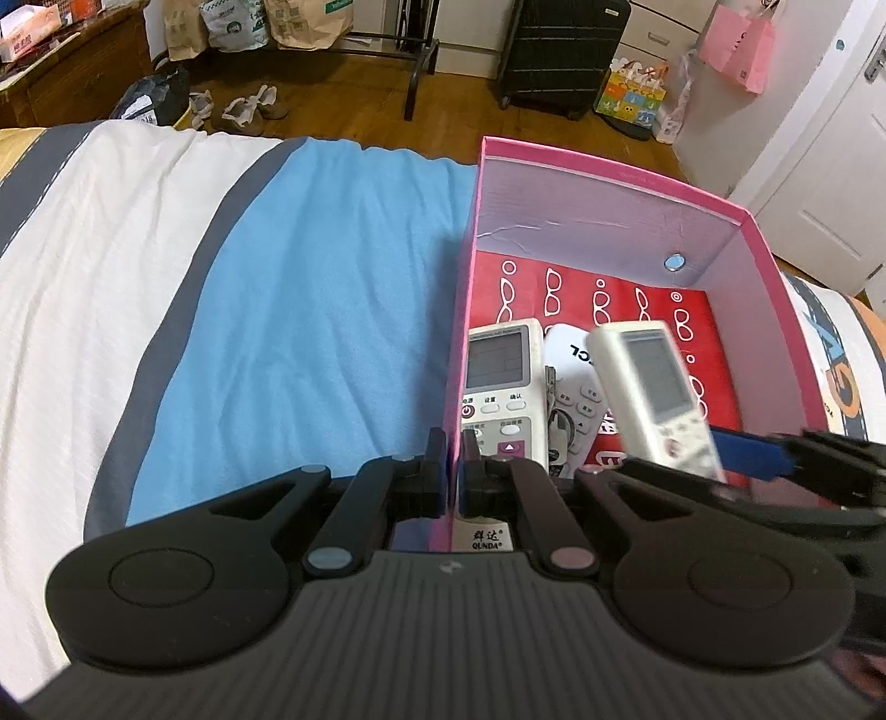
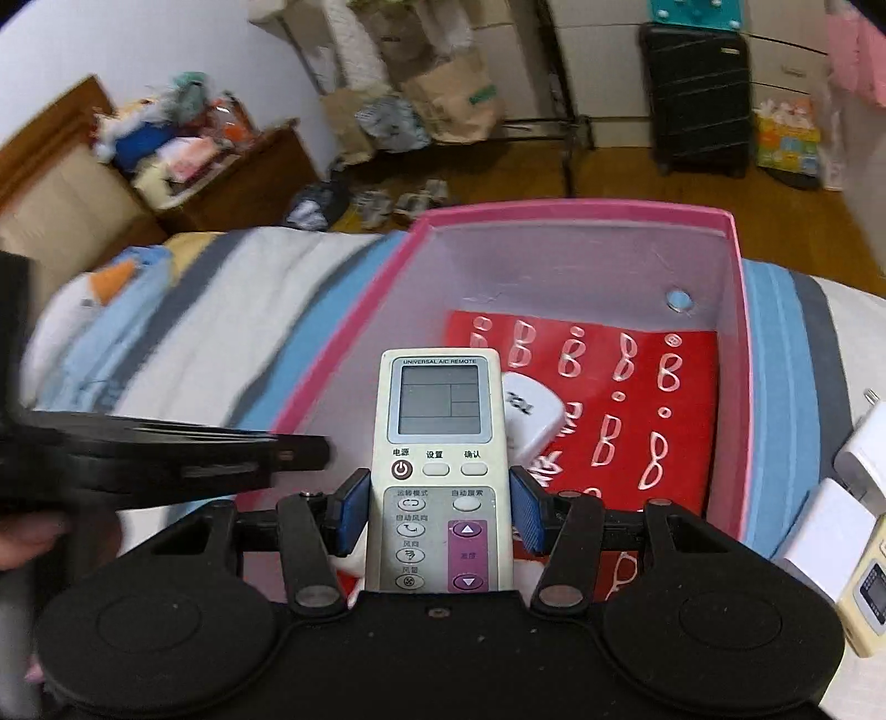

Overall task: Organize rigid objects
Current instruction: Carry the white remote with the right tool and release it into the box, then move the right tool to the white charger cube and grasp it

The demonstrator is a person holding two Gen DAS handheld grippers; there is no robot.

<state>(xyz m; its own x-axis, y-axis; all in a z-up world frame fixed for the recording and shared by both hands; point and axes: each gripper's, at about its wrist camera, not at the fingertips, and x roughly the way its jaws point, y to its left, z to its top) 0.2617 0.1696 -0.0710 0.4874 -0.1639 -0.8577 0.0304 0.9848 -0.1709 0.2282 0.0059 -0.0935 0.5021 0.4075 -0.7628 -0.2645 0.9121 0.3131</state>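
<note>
A pink box (image 1: pixel 609 171) stands on the bed, with a red glasses-print sheet (image 1: pixel 631 299) on its floor. My left gripper (image 1: pixel 454 471) is shut on the box's left wall (image 1: pixel 459 332). Inside lie a cream remote (image 1: pixel 501 376) and a white TCL remote (image 1: pixel 576 365). My right gripper (image 2: pixel 440 512) is shut on a universal A/C remote (image 2: pixel 440 432), held over the box (image 2: pixel 736 343); in the left wrist view this remote (image 1: pixel 653 387) is blurred, with a blue pad (image 1: pixel 747 451) beside it. The TCL remote (image 2: pixel 531 415) also shows below.
The box sits on a blue, white and grey bedspread (image 1: pixel 310 288). White chargers (image 2: pixel 830 526) and another cream remote (image 2: pixel 869 603) lie on the bed right of the box. A black suitcase (image 1: pixel 559 50), shoes (image 1: pixel 243 105) and paper bags (image 1: pixel 310 22) stand on the wooden floor beyond.
</note>
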